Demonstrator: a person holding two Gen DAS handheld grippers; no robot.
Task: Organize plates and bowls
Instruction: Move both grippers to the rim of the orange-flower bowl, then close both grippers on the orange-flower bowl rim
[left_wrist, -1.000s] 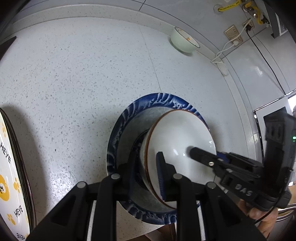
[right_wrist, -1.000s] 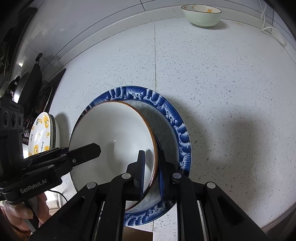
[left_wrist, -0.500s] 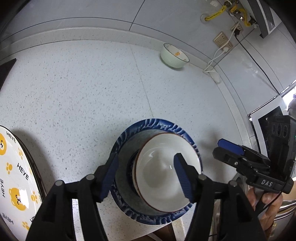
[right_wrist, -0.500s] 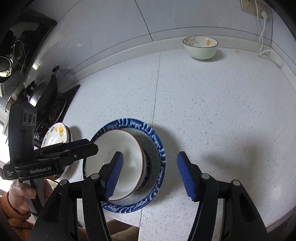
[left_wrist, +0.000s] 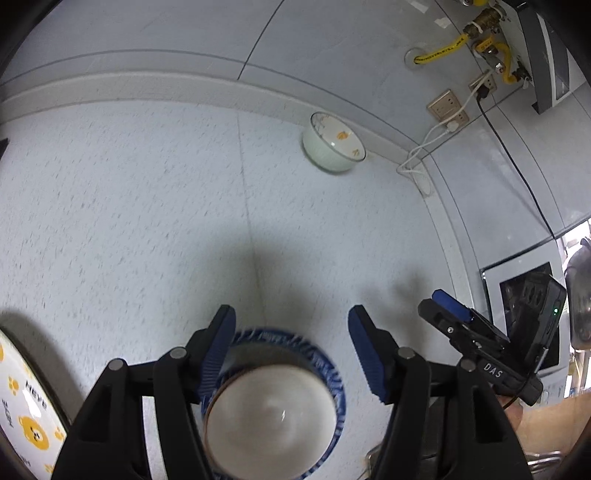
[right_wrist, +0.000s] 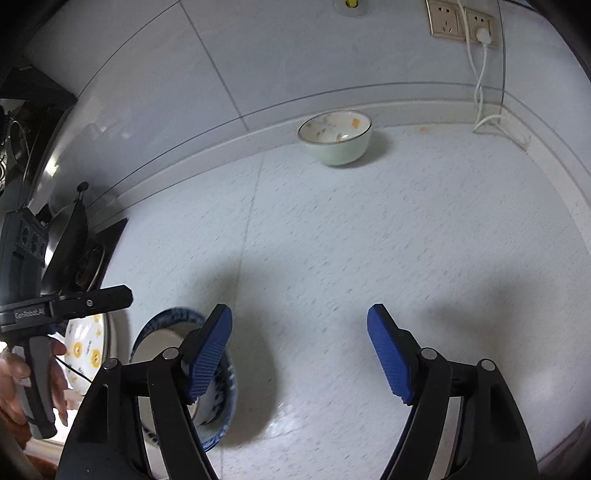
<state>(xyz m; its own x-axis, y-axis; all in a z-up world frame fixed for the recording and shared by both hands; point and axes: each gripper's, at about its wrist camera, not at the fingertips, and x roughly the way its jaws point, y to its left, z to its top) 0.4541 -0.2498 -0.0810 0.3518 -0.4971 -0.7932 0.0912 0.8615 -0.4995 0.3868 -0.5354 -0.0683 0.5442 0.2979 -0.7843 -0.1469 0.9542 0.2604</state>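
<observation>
Both grippers have let go of the white bowl (left_wrist: 271, 417) and lifted, jaws open, empty.

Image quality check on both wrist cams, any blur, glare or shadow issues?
Left wrist: blue-rimmed plate and white bowl smeared by motion blur, gripper shadows across the counter. Right wrist: speckle streaked, glare patch near the bottom, far bowl fairly sharp; heavy fisheye bending in both.

1. The left gripper (left_wrist: 291, 350) has its jaws spread, gripping nothing.
2. Below the jaws, a white bowl (left_wrist: 271, 417) sits on a blue-rimmed plate (left_wrist: 338, 384).
3. Far beyond them stands a pale green bowl (left_wrist: 332, 147).
</observation>
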